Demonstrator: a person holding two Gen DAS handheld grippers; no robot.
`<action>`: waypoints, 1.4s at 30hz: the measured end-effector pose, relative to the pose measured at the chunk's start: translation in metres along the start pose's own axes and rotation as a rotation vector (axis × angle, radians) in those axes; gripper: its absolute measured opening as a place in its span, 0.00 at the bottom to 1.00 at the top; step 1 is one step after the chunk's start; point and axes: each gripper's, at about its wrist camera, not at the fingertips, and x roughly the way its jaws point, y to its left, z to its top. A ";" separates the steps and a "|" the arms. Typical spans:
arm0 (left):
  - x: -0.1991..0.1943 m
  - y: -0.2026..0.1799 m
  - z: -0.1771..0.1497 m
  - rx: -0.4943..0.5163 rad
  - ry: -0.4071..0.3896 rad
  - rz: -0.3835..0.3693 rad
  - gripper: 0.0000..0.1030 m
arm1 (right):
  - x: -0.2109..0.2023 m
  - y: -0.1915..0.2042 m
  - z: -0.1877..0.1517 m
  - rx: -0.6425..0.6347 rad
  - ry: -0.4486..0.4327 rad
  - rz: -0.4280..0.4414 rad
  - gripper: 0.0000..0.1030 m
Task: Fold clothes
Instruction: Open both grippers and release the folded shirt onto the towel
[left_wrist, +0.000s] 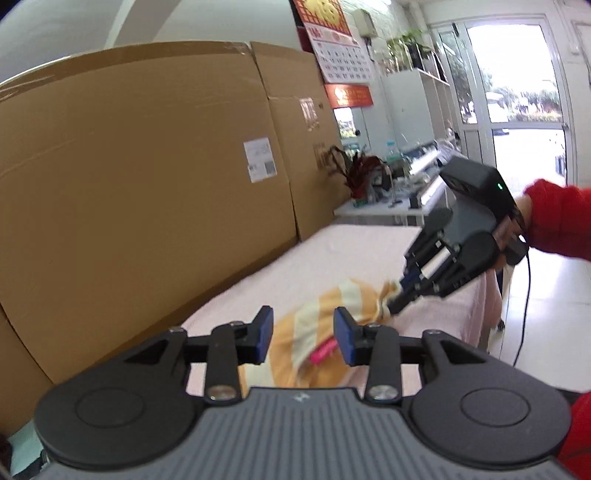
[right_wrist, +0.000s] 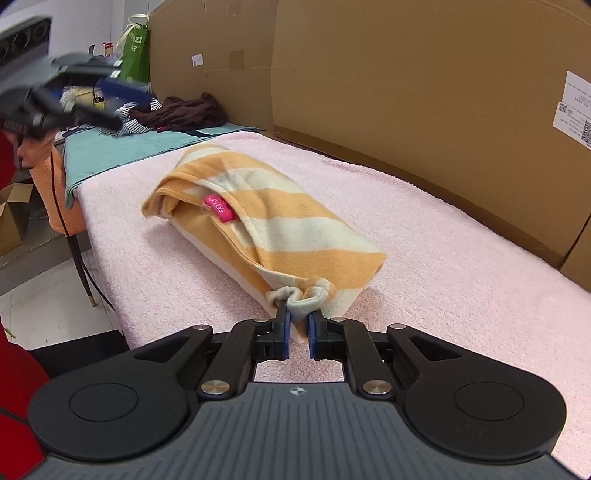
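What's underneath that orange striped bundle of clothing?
The striped garment lies on a pink fleecy cover spread over the table. The table's own top is hidden by that cover, and whatever is folded inside the bundle cannot be seen.

Left claw (left_wrist: 303, 338) hangs with jaws apart; right claw (right_wrist: 296, 328) is clamped tight.

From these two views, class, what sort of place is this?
Probably a shop or office back room used as a workspace: big cardboard boxes, a wall calendar, and glass entrance doors opening onto a street.
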 end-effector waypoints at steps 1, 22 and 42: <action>0.014 0.005 -0.002 -0.046 0.010 0.018 0.40 | 0.000 0.001 0.000 -0.001 0.001 -0.003 0.10; 0.077 0.010 -0.078 -0.252 0.012 0.022 0.38 | -0.070 -0.004 -0.012 0.304 -0.441 0.127 0.42; 0.068 0.008 -0.082 -0.133 0.011 -0.045 0.45 | 0.062 0.019 0.018 0.427 -0.276 -0.289 0.32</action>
